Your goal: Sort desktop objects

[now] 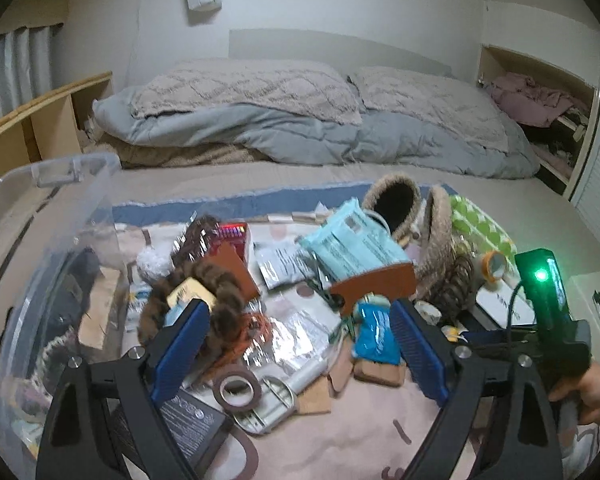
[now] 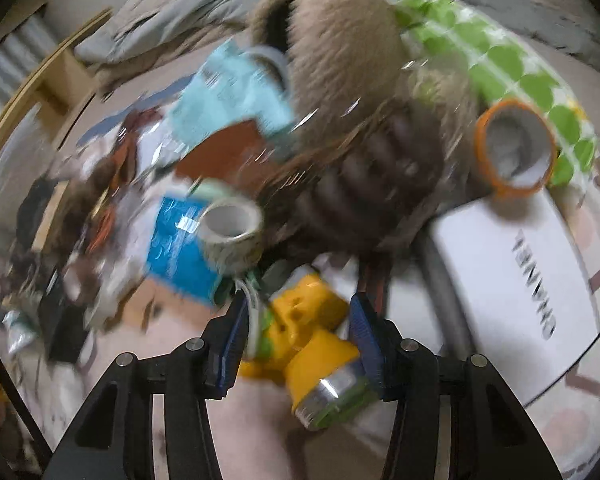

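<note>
A heap of small items lies on a pink cloth on a bed. My left gripper [image 1: 300, 312] hangs open over it, with foil packets [image 1: 296, 332] and a blue packet [image 1: 374, 336] below the gap. Its left pad [image 1: 184, 336] is beside a brown fur scrunchie [image 1: 220, 280]. In the blurred right wrist view my right gripper [image 2: 299, 300] is shut on a yellow plastic toy [image 2: 300, 316] with a silver end. The toy fills the gap from pad to pad. A hand [image 1: 596, 392] holds that gripper's green-lit housing [image 1: 544, 280] at the right.
A clear plastic bin [image 1: 60, 216] stands at the left with things inside. A brown tape roll [image 1: 238, 390], a metal tin [image 1: 268, 404] and a black pack [image 1: 188, 420] lie near me. Fur slippers [image 2: 340, 40], an orange tape roll [image 2: 514, 152] and a white box [image 2: 520, 280] crowd the right.
</note>
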### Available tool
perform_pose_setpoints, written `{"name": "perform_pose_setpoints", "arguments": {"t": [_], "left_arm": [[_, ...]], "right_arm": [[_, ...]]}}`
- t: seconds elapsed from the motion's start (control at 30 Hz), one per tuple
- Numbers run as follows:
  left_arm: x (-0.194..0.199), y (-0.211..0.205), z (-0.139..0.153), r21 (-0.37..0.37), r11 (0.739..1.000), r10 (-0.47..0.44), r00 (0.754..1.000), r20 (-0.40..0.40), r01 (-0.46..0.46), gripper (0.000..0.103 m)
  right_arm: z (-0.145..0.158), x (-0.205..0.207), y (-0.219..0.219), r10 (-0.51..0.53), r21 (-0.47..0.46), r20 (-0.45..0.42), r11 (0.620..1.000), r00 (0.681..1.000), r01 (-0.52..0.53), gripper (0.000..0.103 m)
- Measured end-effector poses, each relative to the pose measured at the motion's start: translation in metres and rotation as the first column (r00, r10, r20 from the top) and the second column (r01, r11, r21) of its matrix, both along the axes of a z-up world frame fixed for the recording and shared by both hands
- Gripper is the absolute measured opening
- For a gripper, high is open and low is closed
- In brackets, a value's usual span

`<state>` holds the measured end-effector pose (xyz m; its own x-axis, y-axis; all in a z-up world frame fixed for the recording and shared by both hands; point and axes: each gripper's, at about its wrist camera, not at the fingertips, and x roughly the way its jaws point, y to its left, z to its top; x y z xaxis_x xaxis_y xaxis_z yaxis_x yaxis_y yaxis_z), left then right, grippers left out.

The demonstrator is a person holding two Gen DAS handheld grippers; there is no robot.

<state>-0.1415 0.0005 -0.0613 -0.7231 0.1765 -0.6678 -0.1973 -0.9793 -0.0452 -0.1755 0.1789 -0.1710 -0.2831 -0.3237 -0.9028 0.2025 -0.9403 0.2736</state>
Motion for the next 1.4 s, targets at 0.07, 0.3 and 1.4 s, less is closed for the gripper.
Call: {"name": "perform_pose_setpoints", "arguments": {"t": [0.07,0.3,1.4], "left_arm": [[0.004,0.004,-0.005,-0.018,1.0,-0.018,1.0,0.01,0.018,0.092],[0.023,0.014,-0.008,-0.047,0.997,-0.059,0.998,0.022,0.06,0.092],[0.057,-0.011,-0.029,0.007,0.997,-0.075,0.99,0.12,0.075,0.092]], "right_arm": [[0.003,0.011,-0.003,0.041,0.02,0.009,0.999,0.999,-0.042,0.051],[0.015,0.042,-0.001,0.133,0.087,-0.035,0.988,0.991,-0.129,0.037],[0.014,0.125,-0.052,0.373,-0.174,0.115,0.92,0.921,-0.351,0.005]]}}
